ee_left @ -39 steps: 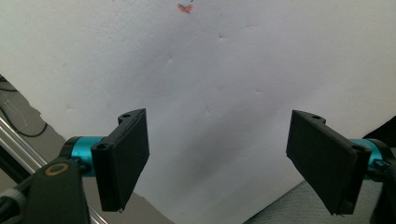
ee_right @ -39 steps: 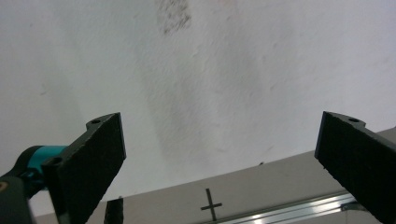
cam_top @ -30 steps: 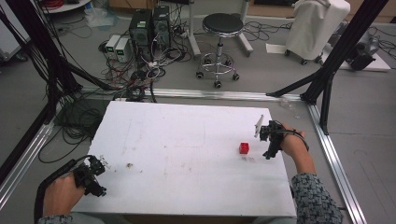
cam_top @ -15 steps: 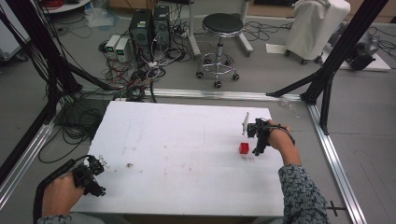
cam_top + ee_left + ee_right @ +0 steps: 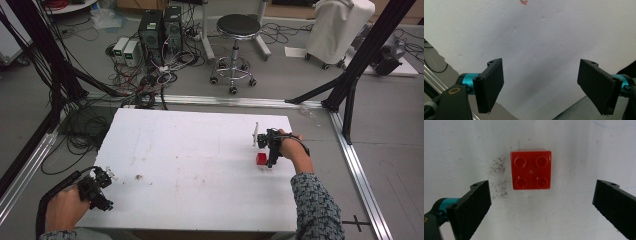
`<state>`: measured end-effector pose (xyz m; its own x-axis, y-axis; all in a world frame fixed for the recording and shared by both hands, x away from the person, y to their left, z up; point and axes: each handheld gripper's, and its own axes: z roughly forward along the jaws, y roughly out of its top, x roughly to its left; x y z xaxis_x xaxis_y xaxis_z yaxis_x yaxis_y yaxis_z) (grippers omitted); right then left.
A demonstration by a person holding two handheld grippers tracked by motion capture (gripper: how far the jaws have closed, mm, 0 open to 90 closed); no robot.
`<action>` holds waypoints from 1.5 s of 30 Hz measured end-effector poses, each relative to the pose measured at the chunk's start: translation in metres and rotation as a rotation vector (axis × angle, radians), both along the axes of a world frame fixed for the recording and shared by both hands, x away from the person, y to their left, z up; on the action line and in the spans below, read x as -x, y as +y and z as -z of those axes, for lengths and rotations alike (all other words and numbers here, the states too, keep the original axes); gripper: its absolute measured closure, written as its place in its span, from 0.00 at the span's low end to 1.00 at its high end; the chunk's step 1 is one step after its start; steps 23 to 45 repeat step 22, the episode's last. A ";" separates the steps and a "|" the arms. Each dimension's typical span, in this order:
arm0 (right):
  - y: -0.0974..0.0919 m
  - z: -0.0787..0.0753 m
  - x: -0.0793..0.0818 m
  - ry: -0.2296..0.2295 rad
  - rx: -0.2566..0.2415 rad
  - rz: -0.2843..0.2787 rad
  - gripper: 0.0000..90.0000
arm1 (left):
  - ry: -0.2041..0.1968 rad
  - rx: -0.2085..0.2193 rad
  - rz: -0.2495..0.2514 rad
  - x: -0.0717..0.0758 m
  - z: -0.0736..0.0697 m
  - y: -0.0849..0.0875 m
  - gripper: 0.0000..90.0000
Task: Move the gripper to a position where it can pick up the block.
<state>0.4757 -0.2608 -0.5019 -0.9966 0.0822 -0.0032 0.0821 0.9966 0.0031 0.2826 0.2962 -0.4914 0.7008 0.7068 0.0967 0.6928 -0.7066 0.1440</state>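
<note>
A small red square brick [image 5: 261, 159] with studs on top lies on the white table [image 5: 190, 150], right of the middle. My right gripper [image 5: 270, 150] hovers directly over it, pointing down. In the right gripper view the red brick [image 5: 531, 169] sits just beyond the two black jaws, which stand wide apart with nothing between them; the right gripper [image 5: 544, 207] is open. My left gripper [image 5: 97, 187] rests at the table's near left corner. The left gripper [image 5: 544, 87] is open too, with bare white table between its jaws.
A small brown speck [image 5: 138, 177] marks the table near the left gripper. A grey smudge [image 5: 497, 177] lies beside the brick. Metal rails [image 5: 360, 170] frame the table. A stool [image 5: 234, 30], computers [image 5: 160, 30] and cables stand on the floor beyond.
My right gripper has moved left from the table's right edge and now stands over the red brick. The left gripper has stayed still.
</note>
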 end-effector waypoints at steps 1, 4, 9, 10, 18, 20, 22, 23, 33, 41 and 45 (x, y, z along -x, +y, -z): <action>0.002 0.002 0.000 0.008 -0.001 0.004 0.01 | 0.000 0.001 -0.003 0.000 0.000 0.000 0.24; 0.008 0.008 0.000 0.017 0.005 -0.015 0.01 | -0.002 0.001 -0.003 0.000 0.000 0.000 0.24; 0.012 0.015 0.001 0.026 0.016 -0.017 0.01 | -0.003 -0.001 0.002 0.000 0.000 0.000 0.24; 0.011 0.019 0.001 0.036 -0.003 -0.008 0.01 | -0.004 -0.001 0.001 0.000 0.000 0.000 0.24; 0.007 0.026 0.003 0.036 -0.010 -0.008 0.01 | -0.001 -0.003 0.003 0.000 0.000 -0.001 0.24; 0.007 0.025 0.003 0.033 -0.010 -0.006 0.01 | -0.002 -0.002 0.003 0.000 0.001 -0.001 0.24; 0.007 0.025 0.003 0.035 -0.014 0.002 0.01 | -0.003 -0.001 0.002 0.000 0.001 -0.001 0.24; 0.007 0.025 0.003 0.035 -0.014 0.002 0.01 | -0.003 -0.001 0.002 0.000 0.001 -0.001 0.24; 0.007 0.025 0.003 0.035 -0.014 0.002 0.01 | -0.003 -0.001 0.002 0.000 0.001 -0.001 0.24; 0.007 0.025 0.003 0.035 -0.014 0.002 0.01 | -0.003 -0.001 0.002 0.000 0.001 -0.001 0.24; 0.007 0.025 0.003 0.035 -0.014 0.002 0.01 | -0.003 -0.001 0.002 0.000 0.001 -0.001 0.24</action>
